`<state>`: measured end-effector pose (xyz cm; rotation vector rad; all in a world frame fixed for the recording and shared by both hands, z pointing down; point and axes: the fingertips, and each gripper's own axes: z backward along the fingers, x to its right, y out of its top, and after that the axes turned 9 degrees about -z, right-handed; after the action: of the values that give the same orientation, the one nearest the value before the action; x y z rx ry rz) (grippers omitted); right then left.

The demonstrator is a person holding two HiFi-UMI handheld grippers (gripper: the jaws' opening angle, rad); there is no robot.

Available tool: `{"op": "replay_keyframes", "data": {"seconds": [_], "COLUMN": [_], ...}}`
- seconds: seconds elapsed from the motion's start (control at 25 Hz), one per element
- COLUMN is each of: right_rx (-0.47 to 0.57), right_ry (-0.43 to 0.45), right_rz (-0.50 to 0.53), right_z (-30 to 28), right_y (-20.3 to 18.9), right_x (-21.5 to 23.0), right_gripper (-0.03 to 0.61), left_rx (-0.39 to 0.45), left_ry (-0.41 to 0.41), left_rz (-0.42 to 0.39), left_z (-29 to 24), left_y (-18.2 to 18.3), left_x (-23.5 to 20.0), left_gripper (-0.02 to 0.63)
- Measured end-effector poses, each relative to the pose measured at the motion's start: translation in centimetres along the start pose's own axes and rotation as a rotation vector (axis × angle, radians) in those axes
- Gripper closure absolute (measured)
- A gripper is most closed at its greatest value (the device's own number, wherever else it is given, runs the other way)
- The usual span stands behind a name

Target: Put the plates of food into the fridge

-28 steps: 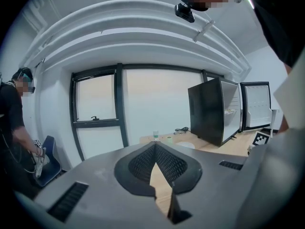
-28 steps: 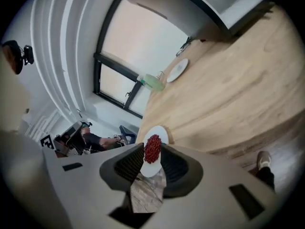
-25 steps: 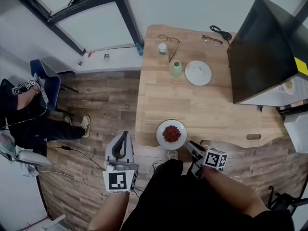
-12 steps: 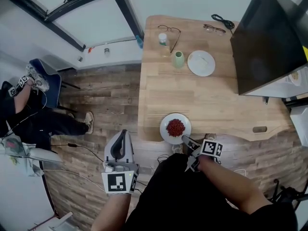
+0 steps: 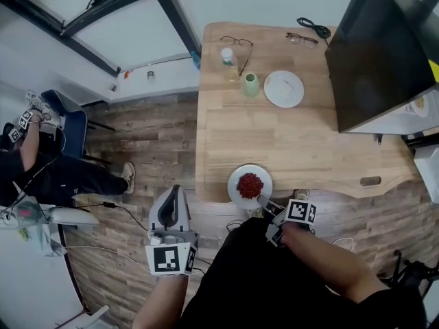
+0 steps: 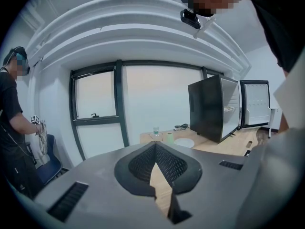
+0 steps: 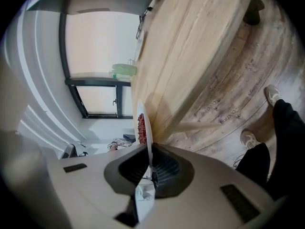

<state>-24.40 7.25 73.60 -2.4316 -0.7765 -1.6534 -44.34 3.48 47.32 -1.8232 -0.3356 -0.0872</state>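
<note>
A white plate of red food (image 5: 250, 186) sits at the near edge of the wooden table (image 5: 302, 142). My right gripper (image 5: 264, 201) reaches it from below the table edge, and its jaws are closing with the plate's near rim (image 7: 143, 125) between the pads. A second white plate (image 5: 284, 88) with pale food lies farther back beside a green cup (image 5: 250, 84). The black fridge (image 5: 381, 53) stands on the table's right, its door open in the left gripper view (image 6: 255, 104). My left gripper (image 5: 171, 214) hangs shut and empty over the floor, left of the table.
Two pairs of glasses (image 5: 236, 43) (image 5: 300, 39), a small bottle (image 5: 227, 57) and a black cable (image 5: 315, 27) lie at the table's far end. A seated person (image 5: 41, 163) and a blue chair (image 5: 68, 118) are at the left. Cables run across the wooden floor (image 5: 151, 149).
My right gripper has moved left and forward to the red-food plate's near rim, and its jaws have closed on it. The left gripper has stayed in place.
</note>
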Motion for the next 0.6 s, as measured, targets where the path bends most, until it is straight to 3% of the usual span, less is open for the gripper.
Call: {"op": "replay_keyframes", "data": {"seconds": [0.32,0.6], "right_rx": [0.042,0.116], "right_ry": [0.125,0.136], "right_rz": [0.001,-0.008], "right_z": [3.5,8.0], "right_y": [2.3,5.3], "right_x": [-4.3,-6.0], "right_gripper": [0.543,0.543], "left_rx": [0.058,0.114], "left_ry": [-0.081,-0.161], "left_rz": [-0.004,-0.021], "left_z": [-3.2,-5.5], "left_y": [2.6,5.8], "left_x": [3.0,6.6], "left_gripper": [0.611,0.611]}}
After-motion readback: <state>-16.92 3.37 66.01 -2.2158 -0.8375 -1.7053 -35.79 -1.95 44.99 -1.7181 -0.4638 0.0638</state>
